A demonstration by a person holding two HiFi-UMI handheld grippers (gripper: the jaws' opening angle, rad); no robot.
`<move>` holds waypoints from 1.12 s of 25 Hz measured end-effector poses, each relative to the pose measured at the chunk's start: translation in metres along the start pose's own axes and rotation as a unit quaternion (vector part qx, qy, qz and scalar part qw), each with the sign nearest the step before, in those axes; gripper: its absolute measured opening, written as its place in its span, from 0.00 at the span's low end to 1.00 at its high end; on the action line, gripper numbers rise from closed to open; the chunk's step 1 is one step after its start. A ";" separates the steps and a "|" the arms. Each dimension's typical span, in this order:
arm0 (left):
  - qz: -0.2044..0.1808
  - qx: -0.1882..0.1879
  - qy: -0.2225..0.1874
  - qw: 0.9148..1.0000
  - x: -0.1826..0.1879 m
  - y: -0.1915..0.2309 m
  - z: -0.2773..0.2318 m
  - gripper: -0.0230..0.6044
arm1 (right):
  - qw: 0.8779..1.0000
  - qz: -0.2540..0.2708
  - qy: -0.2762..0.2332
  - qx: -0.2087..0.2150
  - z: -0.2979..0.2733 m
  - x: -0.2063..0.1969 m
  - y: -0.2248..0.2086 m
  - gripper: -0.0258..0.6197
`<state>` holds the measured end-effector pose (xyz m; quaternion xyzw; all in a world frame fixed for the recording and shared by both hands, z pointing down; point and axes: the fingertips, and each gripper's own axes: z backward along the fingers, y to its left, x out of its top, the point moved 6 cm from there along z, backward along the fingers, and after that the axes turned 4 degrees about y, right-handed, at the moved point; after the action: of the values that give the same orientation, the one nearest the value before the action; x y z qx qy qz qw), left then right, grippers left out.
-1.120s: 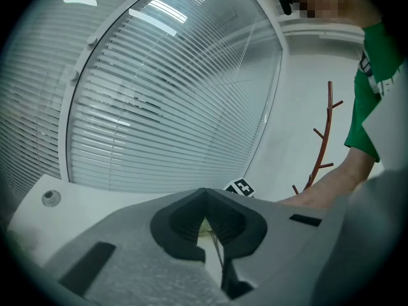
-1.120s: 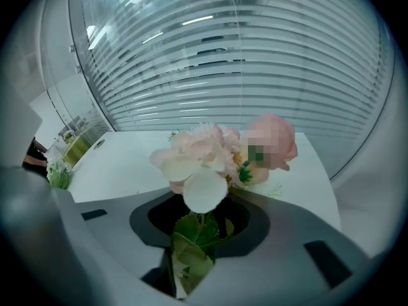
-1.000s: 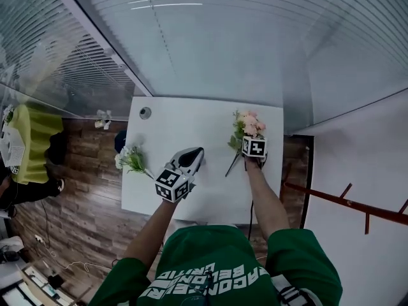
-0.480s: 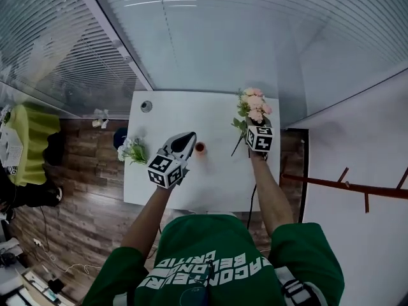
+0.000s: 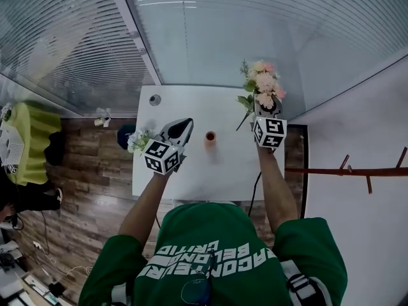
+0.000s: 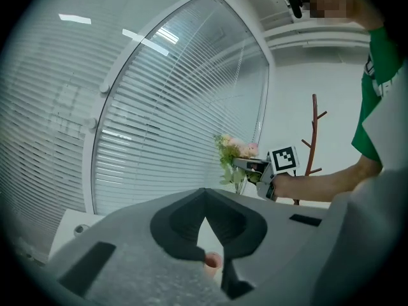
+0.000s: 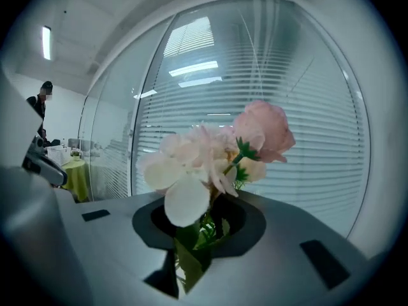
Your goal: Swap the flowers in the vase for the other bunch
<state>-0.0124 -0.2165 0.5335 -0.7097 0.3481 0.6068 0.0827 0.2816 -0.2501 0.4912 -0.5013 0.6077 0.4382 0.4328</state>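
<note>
Pink flowers (image 5: 263, 85) fill the right gripper's (image 5: 261, 110) just-tightened jaws; the second bunch (image 5: 138, 140) lies left. One orange vase (image 5: 210, 136) stands beside the closed, empty left gripper (image 5: 186, 123).

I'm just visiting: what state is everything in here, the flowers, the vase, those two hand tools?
Vase: upright on the table, empty.
Pink bunch: out of the vase, held up in the air by its stems.
White bunch: lying at the table's left edge.
Right tool: jaws have just been closing, shut on the pink bunch.
Left tool: shut, empty.

Office, glass partitions (image 5: 210, 37) with blinds (image 5: 64, 43), white desk (image 5: 220, 171)
</note>
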 end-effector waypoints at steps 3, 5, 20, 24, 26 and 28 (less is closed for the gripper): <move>-0.005 0.000 -0.006 1.000 0.005 0.007 0.014 0.05 | 0.999 0.010 -0.033 0.000 0.015 0.029 0.016 0.18; -0.005 0.000 -0.010 1.000 0.006 0.012 0.022 0.05 | 0.999 0.016 -0.051 0.001 0.024 0.045 0.026 0.18; -0.001 0.006 -0.010 1.000 0.003 0.030 0.053 0.05 | 0.997 0.027 -0.062 0.027 0.029 0.054 0.085 0.17; 0.001 0.015 -0.007 1.000 0.001 0.038 0.063 0.05 | 0.997 0.023 -0.055 0.043 0.023 0.045 0.103 0.17; 0.001 0.019 -0.007 1.000 0.000 0.040 0.066 0.05 | 0.997 0.022 -0.053 0.050 0.021 0.042 0.108 0.17; 0.001 0.024 -0.007 1.000 0.000 0.042 0.069 0.05 | 0.997 0.021 -0.052 0.055 0.019 0.040 0.112 0.17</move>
<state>-0.0929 -0.2102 0.5293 -0.7029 0.3628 0.6033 0.1012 0.1677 -0.2286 0.4591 -0.4408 0.6178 0.4385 0.4814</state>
